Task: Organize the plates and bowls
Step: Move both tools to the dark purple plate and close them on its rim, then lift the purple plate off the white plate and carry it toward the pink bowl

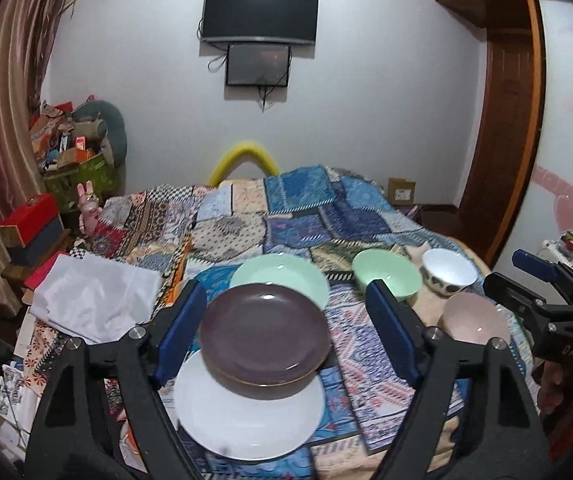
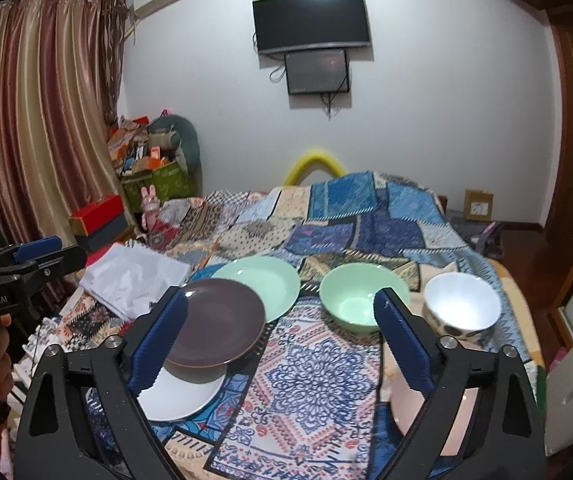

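On the patchwork bedspread, a dark purple plate (image 1: 264, 334) (image 2: 216, 326) lies overlapping a white plate (image 1: 246, 416) (image 2: 180, 398) and, behind it, a mint green plate (image 1: 282, 280) (image 2: 260, 282). To the right stand a mint green bowl (image 1: 388, 276) (image 2: 356, 298), a white patterned bowl (image 1: 448, 270) (image 2: 462, 306) and a pink bowl (image 1: 472, 318) (image 2: 406, 404). My left gripper (image 1: 286, 328) is open and empty, hovering with the purple plate between its fingers. My right gripper (image 2: 282, 336) is open and empty, over the bedspread between plates and bowls.
A white folded cloth (image 1: 94, 294) (image 2: 134, 278) lies at the bed's left edge. Boxes and clutter (image 1: 34, 228) stand by the curtain on the left. A wooden door frame (image 1: 498, 140) is at the right. A wall TV (image 1: 260, 14) hangs beyond the bed.
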Action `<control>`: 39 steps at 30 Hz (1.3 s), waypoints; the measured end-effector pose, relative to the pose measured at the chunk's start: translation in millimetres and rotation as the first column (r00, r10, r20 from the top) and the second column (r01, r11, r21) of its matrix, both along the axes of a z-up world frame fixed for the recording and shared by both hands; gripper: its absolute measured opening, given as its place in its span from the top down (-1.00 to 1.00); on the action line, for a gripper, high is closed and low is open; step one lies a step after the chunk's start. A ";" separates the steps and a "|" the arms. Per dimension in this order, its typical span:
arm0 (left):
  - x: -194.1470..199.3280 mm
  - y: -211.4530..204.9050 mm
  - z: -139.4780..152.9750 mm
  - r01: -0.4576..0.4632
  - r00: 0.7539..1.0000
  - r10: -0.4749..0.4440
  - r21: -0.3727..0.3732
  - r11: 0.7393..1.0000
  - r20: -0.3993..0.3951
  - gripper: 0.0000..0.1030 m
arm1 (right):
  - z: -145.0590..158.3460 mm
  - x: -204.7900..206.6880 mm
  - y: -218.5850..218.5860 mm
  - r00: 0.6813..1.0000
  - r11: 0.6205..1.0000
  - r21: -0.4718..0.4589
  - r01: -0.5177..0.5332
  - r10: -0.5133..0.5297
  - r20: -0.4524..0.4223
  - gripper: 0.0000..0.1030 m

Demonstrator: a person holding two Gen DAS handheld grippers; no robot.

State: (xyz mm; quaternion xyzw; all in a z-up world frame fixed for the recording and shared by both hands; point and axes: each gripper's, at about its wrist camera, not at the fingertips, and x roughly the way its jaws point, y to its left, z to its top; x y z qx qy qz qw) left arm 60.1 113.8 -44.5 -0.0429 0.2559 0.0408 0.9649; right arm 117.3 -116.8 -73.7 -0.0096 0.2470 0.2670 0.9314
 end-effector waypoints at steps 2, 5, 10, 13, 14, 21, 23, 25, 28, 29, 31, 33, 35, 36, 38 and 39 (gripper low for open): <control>6.8 12.1 -5.7 -0.001 1.000 0.001 -0.012 1.000 -0.030 -0.59 | -4.7 5.5 6.8 1.000 1.000 -0.006 -0.014 0.014 -0.019 -0.73; 15.4 27.8 -16.1 -0.014 0.997 0.013 -0.015 1.000 -0.071 -0.59 | -11.1 14.2 18.0 0.999 0.999 -0.019 -0.035 0.034 -0.042 -0.64; 31.6 50.6 -38.0 -0.036 0.990 0.032 -0.029 0.999 -0.136 -0.41 | -24.2 28.8 38.0 0.995 0.997 -0.047 -0.064 0.060 -0.080 -0.53; 42.7 61.5 -50.5 -0.049 0.984 0.042 -0.037 0.998 -0.173 -0.21 | -33.9 38.9 49.3 0.992 0.995 -0.064 -0.077 0.070 -0.106 -0.46; 47.4 65.3 -55.9 -0.055 0.981 0.048 -0.032 0.998 -0.186 -0.11 | -37.8 43.2 53.2 0.990 0.994 -0.073 -0.081 0.072 -0.118 -0.45; 76.2 89.9 -89.0 -0.077 0.960 0.058 -0.059 0.995 -0.274 0.12 | -63.8 64.2 72.6 0.977 0.988 -0.115 -0.104 0.080 -0.196 -0.24; 84.3 98.4 -99.3 -0.078 0.953 0.050 -0.081 0.994 -0.298 0.13 | -72.7 70.5 77.6 0.970 0.986 -0.124 -0.115 0.085 -0.226 -0.15; 90.0 103.8 -107.7 -0.078 0.947 0.045 -0.093 0.993 -0.319 0.13 | -79.4 74.9 81.5 0.966 0.984 -0.133 -0.118 0.082 -0.247 -0.11; 100.1 112.1 -121.7 -0.072 0.938 0.027 -0.118 0.990 -0.346 0.13 | -89.7 82.0 87.3 0.957 0.982 -0.147 -0.122 0.078 -0.278 -0.04; 102.9 113.9 -126.1 -0.073 0.934 0.024 -0.122 0.990 -0.357 0.13 | -93.3 84.6 88.7 0.953 0.981 -0.148 -0.127 0.079 -0.292 -0.02; 108.7 117.1 -134.9 -0.074 0.926 0.019 -0.133 0.988 -0.377 0.13 | -99.5 89.6 92.2 0.946 0.980 -0.149 -0.133 0.080 -0.315 0.05; 114.7 120.3 -143.3 -0.078 0.919 0.016 -0.142 0.987 -0.394 0.13 | -105.1 93.6 95.4 0.940 0.979 -0.152 -0.136 0.079 -0.333 0.10; 120.3 124.1 -151.2 -0.083 0.913 0.013 -0.154 0.985 -0.408 0.17 | -109.7 96.1 98.2 0.935 0.978 -0.154 -0.140 0.079 -0.346 0.16; 122.6 126.2 -154.1 -0.085 0.910 0.011 -0.160 0.984 -0.415 0.19 | -111.6 96.9 99.2 0.933 0.978 -0.155 -0.142 0.080 -0.351 0.19; 127.6 129.6 -160.8 -0.088 0.904 0.008 -0.166 0.982 -0.428 0.26 | -115.9 99.5 101.0 0.928 0.977 -0.155 -0.145 0.080 -0.364 0.19; 129.9 130.6 -163.5 -0.089 0.901 0.007 -0.168 0.982 -0.433 0.27 | -117.7 101.7 102.3 0.926 0.977 -0.154 -0.147 0.082 -0.368 0.20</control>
